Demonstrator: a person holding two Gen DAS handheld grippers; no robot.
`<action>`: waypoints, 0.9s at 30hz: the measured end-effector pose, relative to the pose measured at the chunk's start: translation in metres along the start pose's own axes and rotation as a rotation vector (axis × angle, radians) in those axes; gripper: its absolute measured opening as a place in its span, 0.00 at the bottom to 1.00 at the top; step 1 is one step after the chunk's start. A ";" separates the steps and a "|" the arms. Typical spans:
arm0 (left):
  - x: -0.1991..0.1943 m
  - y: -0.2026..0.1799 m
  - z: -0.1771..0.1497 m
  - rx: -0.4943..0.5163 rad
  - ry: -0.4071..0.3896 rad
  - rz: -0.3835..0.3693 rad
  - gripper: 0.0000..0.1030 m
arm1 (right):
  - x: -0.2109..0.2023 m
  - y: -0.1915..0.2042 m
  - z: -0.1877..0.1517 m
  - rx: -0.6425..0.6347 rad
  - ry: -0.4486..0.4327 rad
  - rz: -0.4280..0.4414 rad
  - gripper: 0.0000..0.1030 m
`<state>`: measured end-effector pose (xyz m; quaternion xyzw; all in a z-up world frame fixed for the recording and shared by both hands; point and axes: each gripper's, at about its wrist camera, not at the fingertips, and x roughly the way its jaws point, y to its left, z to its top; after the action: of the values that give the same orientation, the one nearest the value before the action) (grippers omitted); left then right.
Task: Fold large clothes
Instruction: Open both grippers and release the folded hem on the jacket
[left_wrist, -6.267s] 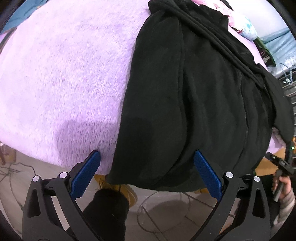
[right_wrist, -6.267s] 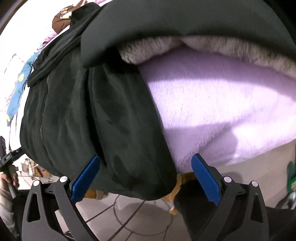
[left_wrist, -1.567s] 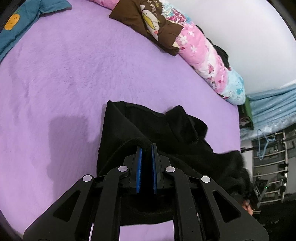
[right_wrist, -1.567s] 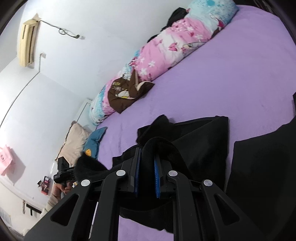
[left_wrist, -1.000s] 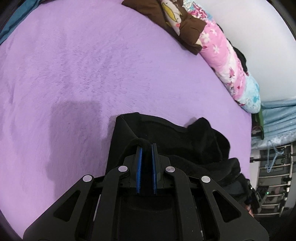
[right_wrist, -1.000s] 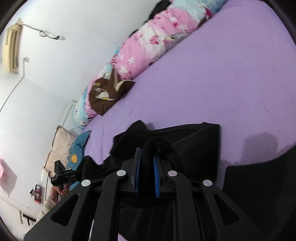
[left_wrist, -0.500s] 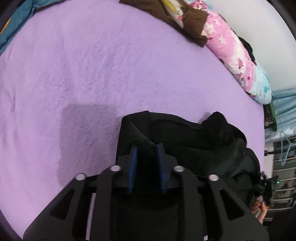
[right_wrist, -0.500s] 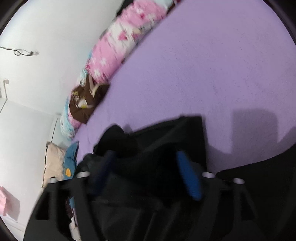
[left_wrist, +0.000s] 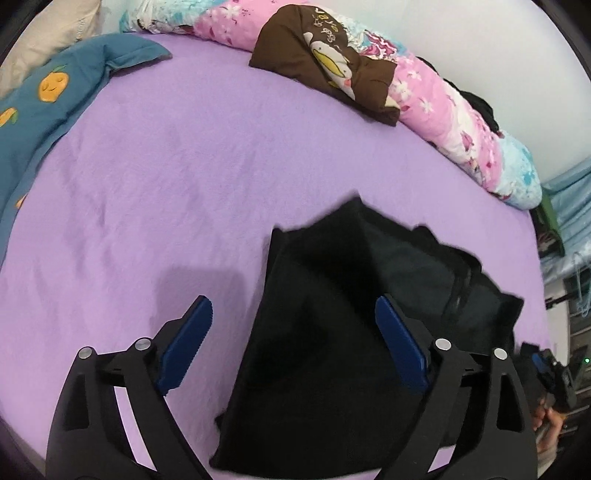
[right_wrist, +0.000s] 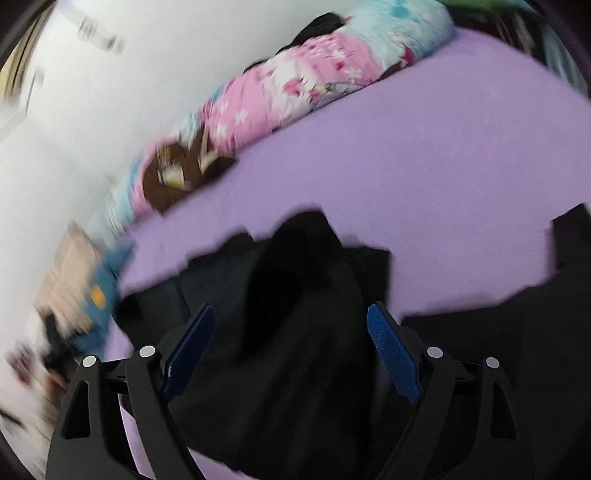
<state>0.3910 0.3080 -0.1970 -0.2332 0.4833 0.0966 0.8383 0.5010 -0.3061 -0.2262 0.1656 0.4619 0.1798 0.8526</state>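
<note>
black garment (left_wrist: 332, 332) on purple blanket (left_wrist: 166, 184) | floral quilt (left_wrist: 443, 110), brown pillow (left_wrist: 332, 62) behind

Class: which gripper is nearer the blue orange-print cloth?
Left. The left gripper sits by the black garment's edge toward the blue cloth; the right gripper is farther across it.

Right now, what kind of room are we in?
Most likely a bedroom. A black garment lies on a bed covered by a purple fleece blanket, with a rolled pink floral quilt along the white wall and a pillow at one end.
</note>
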 end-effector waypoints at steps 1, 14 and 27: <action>-0.002 0.002 -0.013 -0.021 0.008 0.003 0.86 | 0.000 0.003 -0.011 -0.031 0.023 -0.026 0.81; 0.019 -0.023 -0.108 -0.002 0.060 -0.037 0.89 | 0.006 0.000 -0.104 -0.186 0.175 -0.065 0.51; 0.046 -0.023 -0.120 0.064 0.069 0.004 0.90 | 0.001 -0.021 -0.114 -0.197 0.216 -0.041 0.09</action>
<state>0.3320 0.2267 -0.2807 -0.2087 0.5153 0.0745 0.8278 0.4078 -0.3107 -0.2952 0.0512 0.5344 0.2238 0.8134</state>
